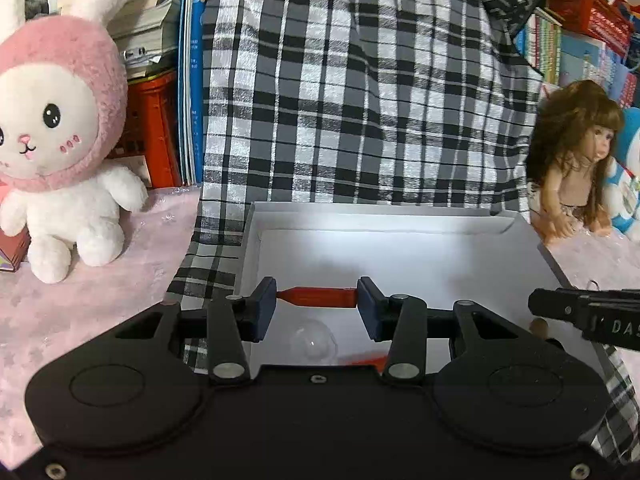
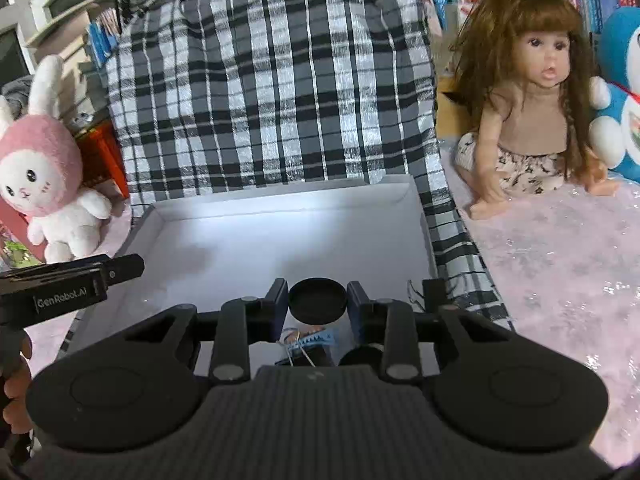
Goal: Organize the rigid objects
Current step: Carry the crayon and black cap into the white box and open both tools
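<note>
Left gripper [image 1: 317, 304] was clamped end-to-end on a small red tapered plastic piece [image 1: 318, 297], held crosswise over the near part of the shallow white cardboard box [image 1: 400, 216]. Below it, inside the box near the front wall, sat a clear dome-shaped plastic item [image 1: 314, 340] and a blurred orange-red bit [image 1: 366, 360]; couldn't tell what that one was.

Right gripper [image 2: 317, 306] was closed on a round black lid-topped container [image 2: 317, 300], jaws pressing its sides, also over the box's near edge. Beneath it were a blue toothed item with white string [image 2: 310, 338] and another dark round object [image 2: 362, 356], partly hidden by the gripper body. A small black clip-like thing [image 2: 434, 290] sat at the box's near right wall.

The box rested on a black-and-white plaid woven bag [image 2: 272, 80]. A pink-hooded white plush rabbit [image 1: 52, 140] stood far left, a brown-haired doll [image 2: 532, 92] far right, both on the pink tablecloth [image 2: 560, 272] outside the box.

Risks, judged:
- The red piece was pinched only at its ends, one tapered, so it could pivot or pop out and bounce off the box floor.
- Dropping it straight down could hit the clear dome.
- The round container could roll once let go.
- Both grippers sat close together over the same near zone, so they could collide.
- The box walls were low, so overshoot could put items onto the bag.
</note>
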Demonstrator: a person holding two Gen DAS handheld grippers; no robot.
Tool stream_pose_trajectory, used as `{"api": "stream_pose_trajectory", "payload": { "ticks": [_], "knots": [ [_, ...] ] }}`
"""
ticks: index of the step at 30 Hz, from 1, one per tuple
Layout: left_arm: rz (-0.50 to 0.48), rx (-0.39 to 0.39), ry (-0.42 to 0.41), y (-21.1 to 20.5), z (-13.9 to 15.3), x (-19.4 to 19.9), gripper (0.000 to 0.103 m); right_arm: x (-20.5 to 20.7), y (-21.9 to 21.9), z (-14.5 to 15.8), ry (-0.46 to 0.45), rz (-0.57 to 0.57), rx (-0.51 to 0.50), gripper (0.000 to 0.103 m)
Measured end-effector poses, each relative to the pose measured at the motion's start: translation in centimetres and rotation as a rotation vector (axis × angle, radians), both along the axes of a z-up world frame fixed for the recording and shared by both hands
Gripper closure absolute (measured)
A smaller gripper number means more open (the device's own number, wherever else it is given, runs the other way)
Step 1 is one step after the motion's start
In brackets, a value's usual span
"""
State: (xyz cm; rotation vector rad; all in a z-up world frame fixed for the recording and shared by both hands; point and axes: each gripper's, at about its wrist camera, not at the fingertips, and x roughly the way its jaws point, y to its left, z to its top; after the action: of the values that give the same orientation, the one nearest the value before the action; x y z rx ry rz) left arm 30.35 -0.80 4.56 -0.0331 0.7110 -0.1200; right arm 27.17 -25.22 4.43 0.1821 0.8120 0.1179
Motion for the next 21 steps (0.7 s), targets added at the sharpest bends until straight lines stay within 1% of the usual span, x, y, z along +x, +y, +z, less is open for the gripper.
{"api": "stream_pose_trajectory", "payload": {
  "ticks": [7, 17, 21],
  "knots": [
    [0.030, -0.005, 0.039, 0.2, -1.0, 1.5, 0.061, 1.7, 0.3, -0.8, 0.021, 0.000, -0.023, 0.066],
    [0.013, 0.028, 0.059, -0.3, -2.2, 1.8, 0.061, 2.5, 0.7, -2.2, 0.043, 0.008, -0.047, 0.066],
    [0.015, 0.034, 0.071, -0.4, -2.5, 1.8, 0.061, 2.5, 1.0, -2.7, 0.055, 0.011, -0.040, 0.066]
  ]
}}
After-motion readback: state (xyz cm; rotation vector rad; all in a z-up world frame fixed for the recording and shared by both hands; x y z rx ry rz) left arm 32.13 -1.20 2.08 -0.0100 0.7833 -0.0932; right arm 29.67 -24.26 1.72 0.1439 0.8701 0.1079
